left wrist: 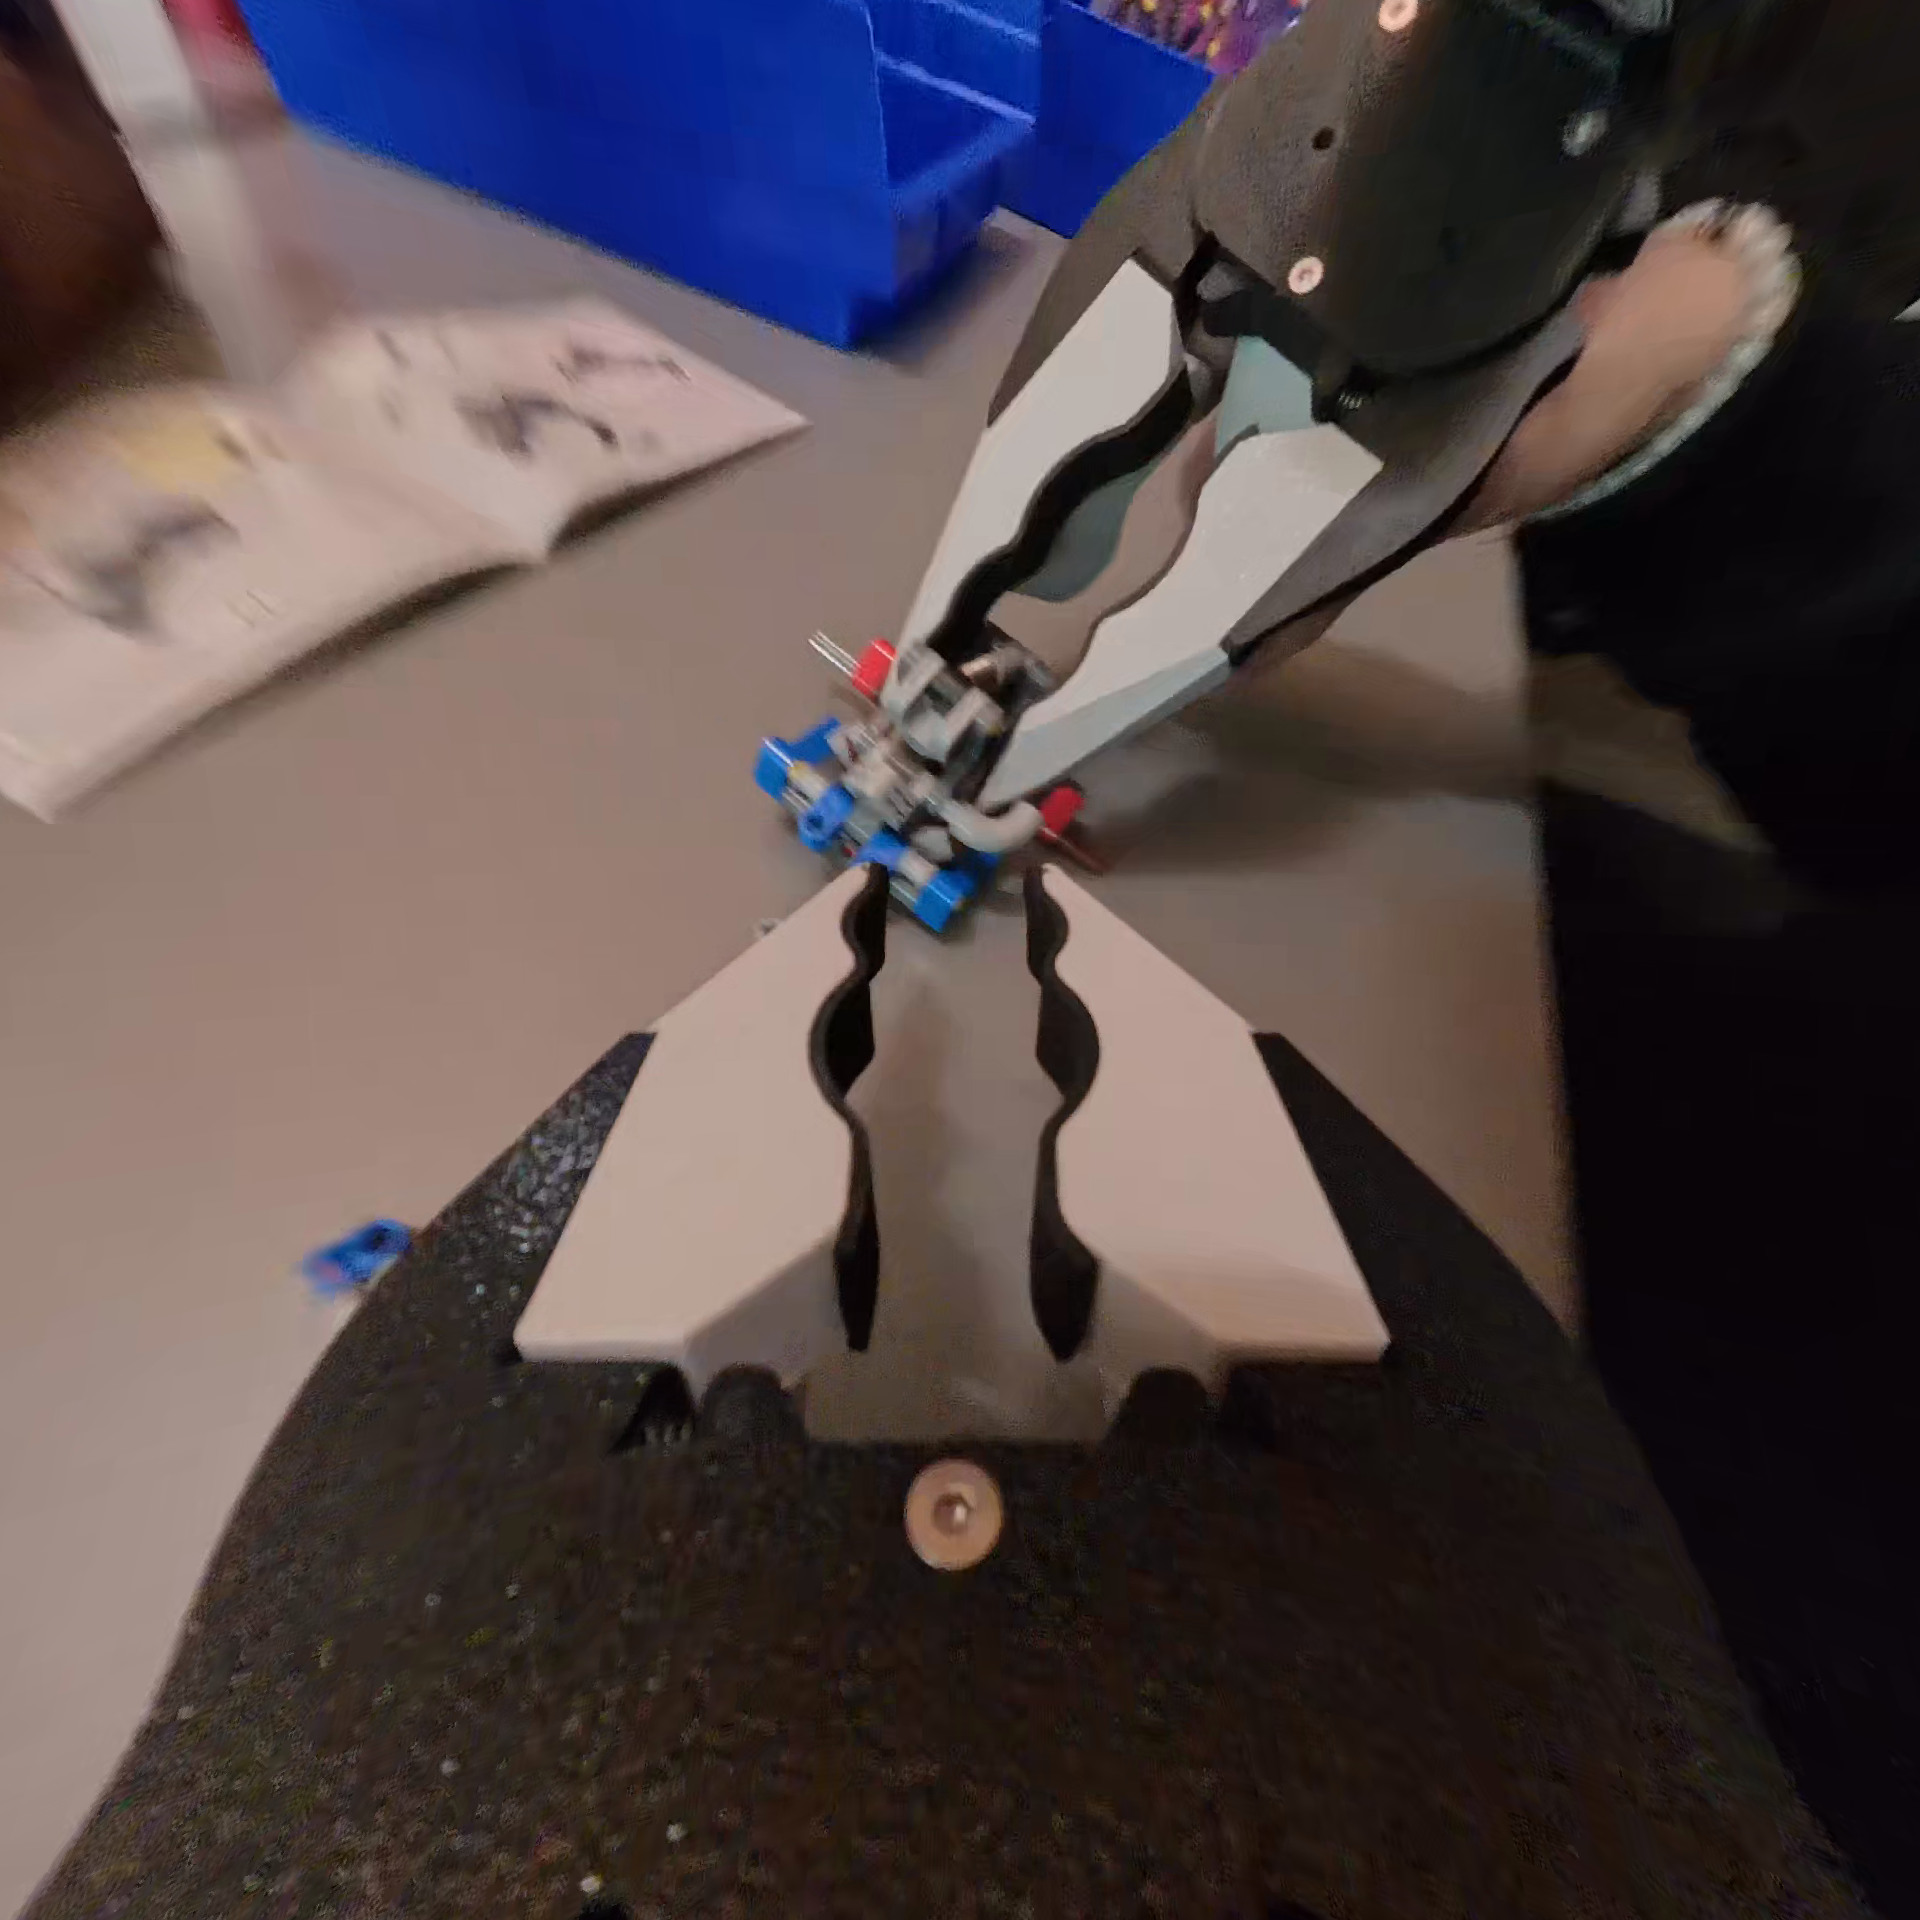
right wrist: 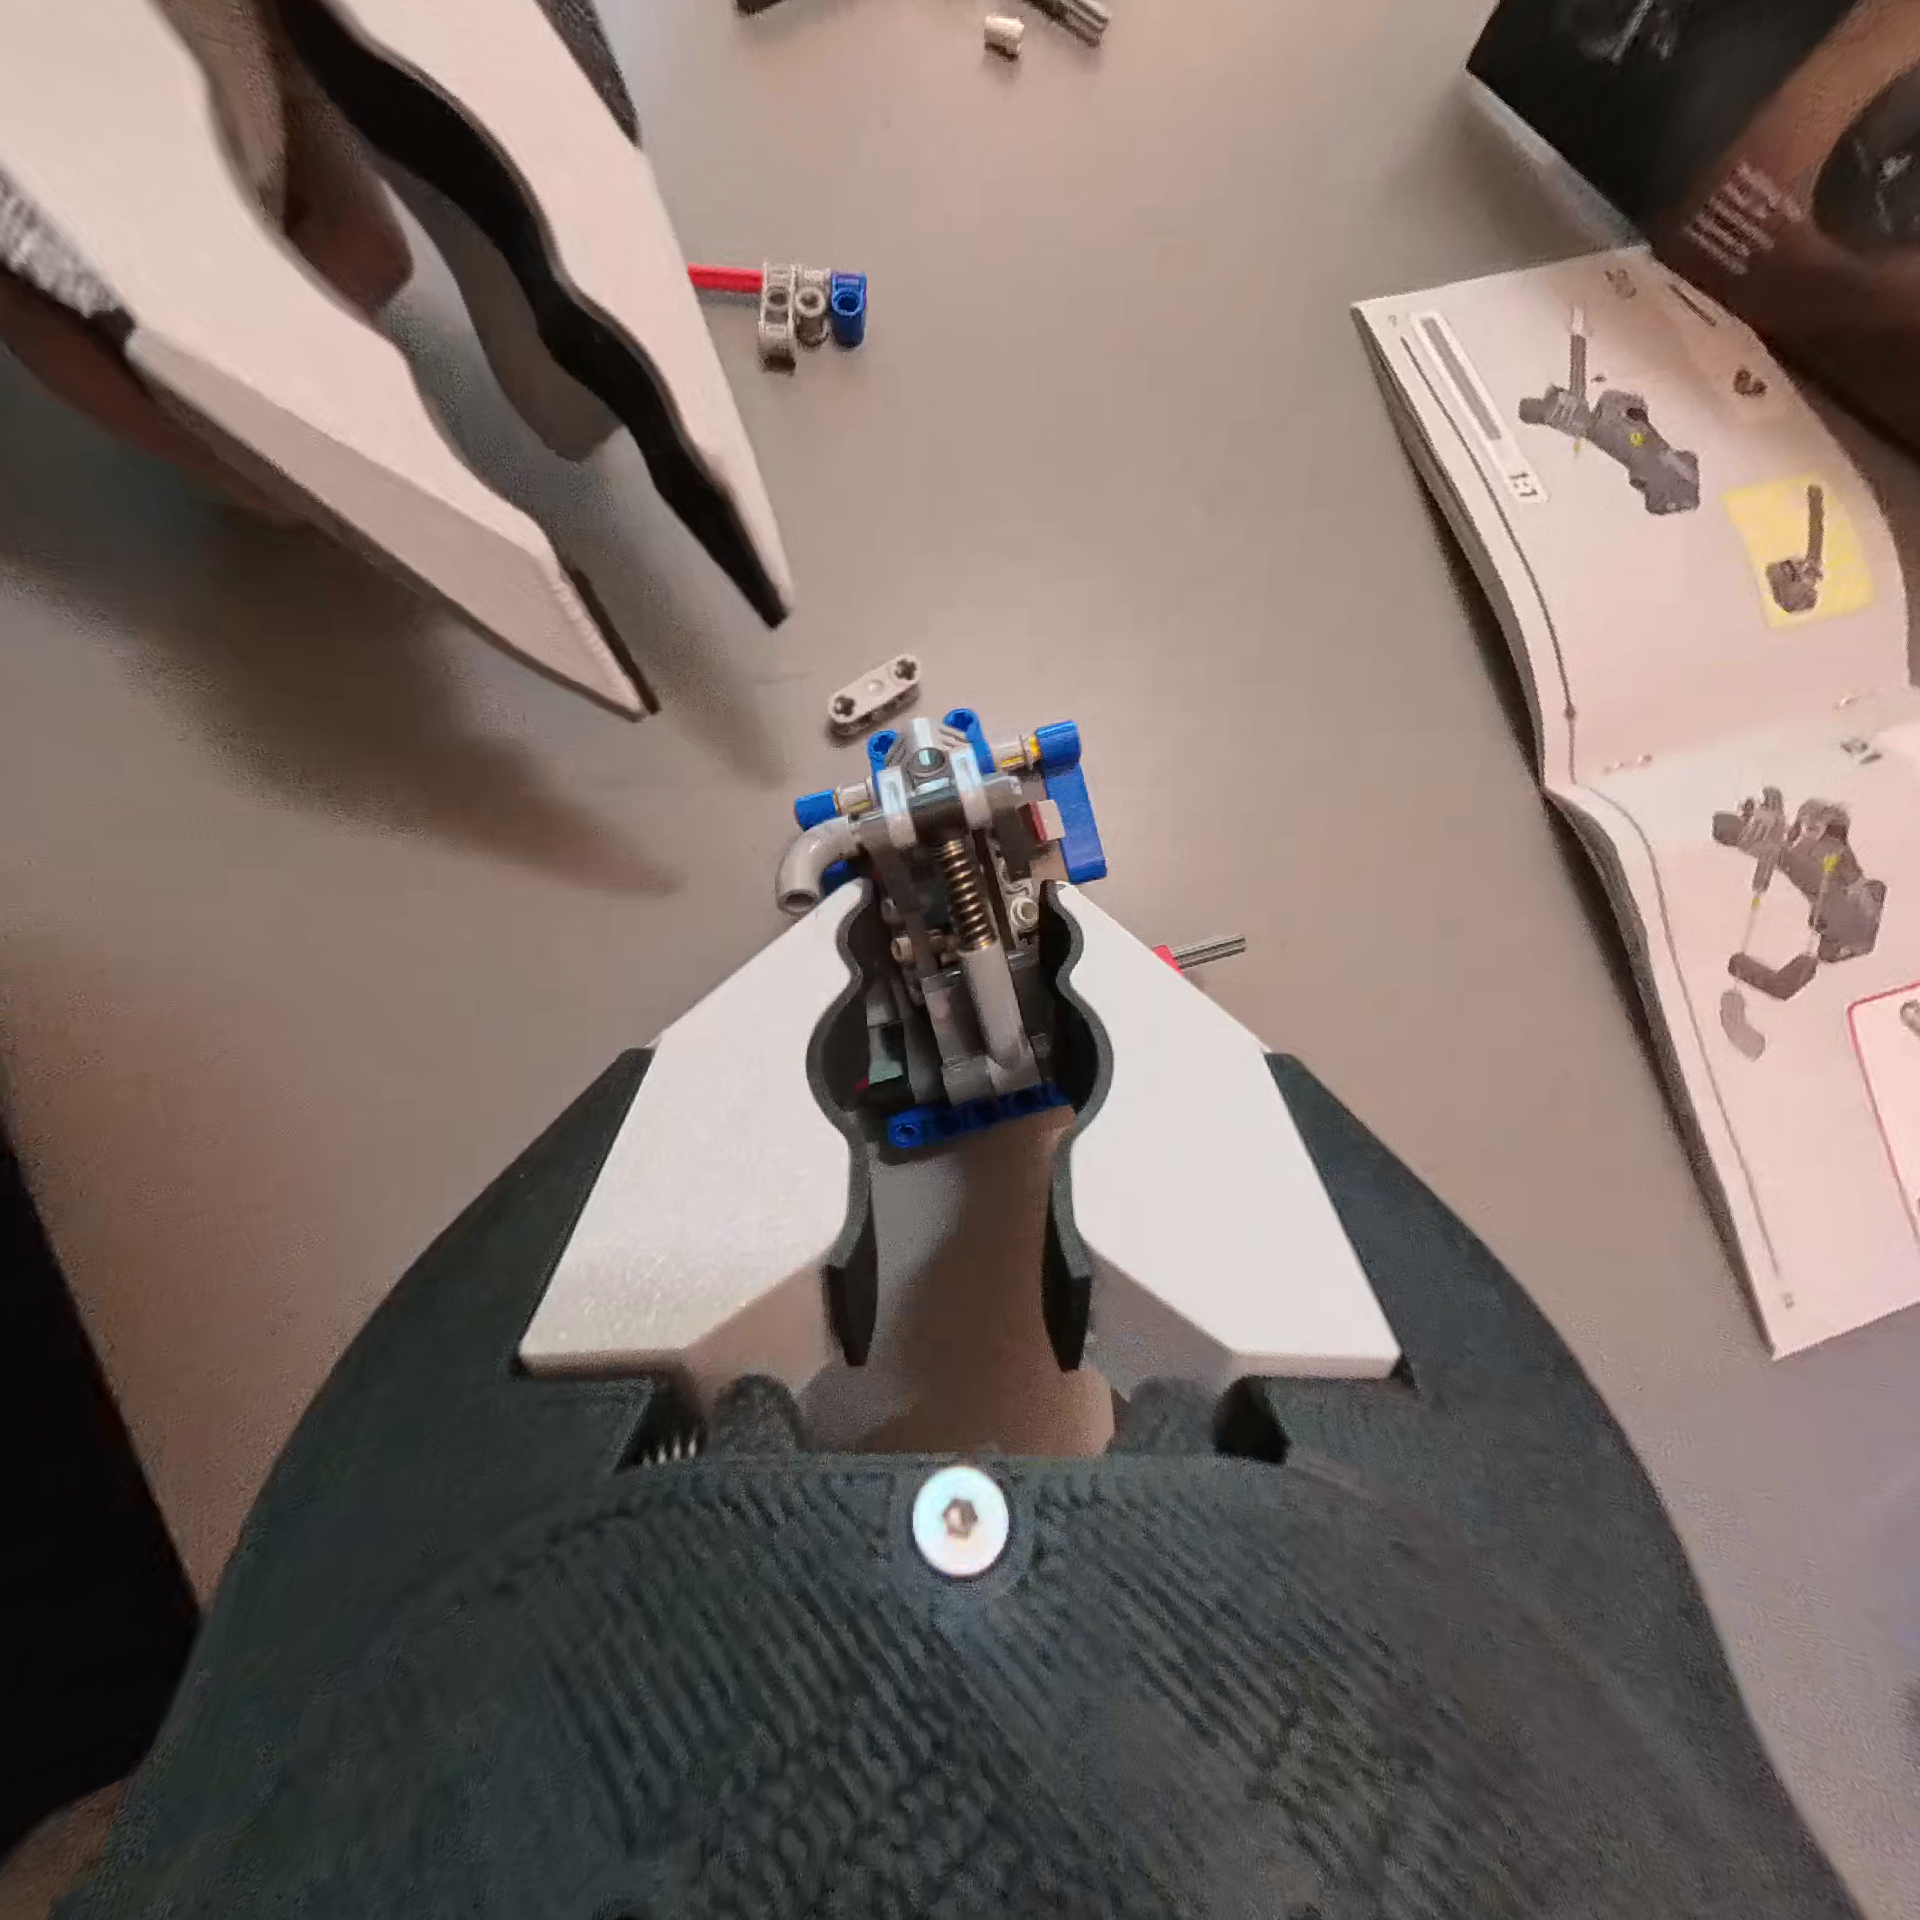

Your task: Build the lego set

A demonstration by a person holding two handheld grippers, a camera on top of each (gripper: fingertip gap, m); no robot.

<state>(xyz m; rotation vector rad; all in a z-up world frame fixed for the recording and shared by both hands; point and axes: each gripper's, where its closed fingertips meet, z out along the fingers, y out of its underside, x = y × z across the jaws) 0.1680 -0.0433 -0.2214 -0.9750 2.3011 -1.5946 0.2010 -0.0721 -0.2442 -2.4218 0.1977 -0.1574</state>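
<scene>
The right gripper (right wrist: 956, 904) is clamped on a small blue, grey and red plastic brick model with a metal coil spring (right wrist: 940, 894): its two pale fingers (right wrist: 748, 1039) press the grey frame from both sides, and the blue end of the model juts out past the tips. Seen from the left wrist, the same model (left wrist: 904, 790) sits low over the grey tabletop (left wrist: 416, 935), whether touching it or just above cannot be told. The left gripper (left wrist: 956, 883) has its fingers apart with nothing between them, the tips just short of the model's blue end.

By my reading the model is light and stiff overall, but it is a press-fit build, so thin axles, the red end caps and the curved grey tube (right wrist: 805, 862) would likely pop off under a sideways pull. The solid grey frame on either side of the spring looks the safest place to hold.

A loose flat grey two-hole link (right wrist: 878, 694) lies just beyond the model, a small grey, blue and red sub-assembly (right wrist: 805, 303) farther off, an open paper instruction booklet (right wrist: 1621, 790) to the right, and blue plastic bins (left wrist: 748, 156) stand at the far edge. Bare tabletop lies between the model and the booklet
</scene>
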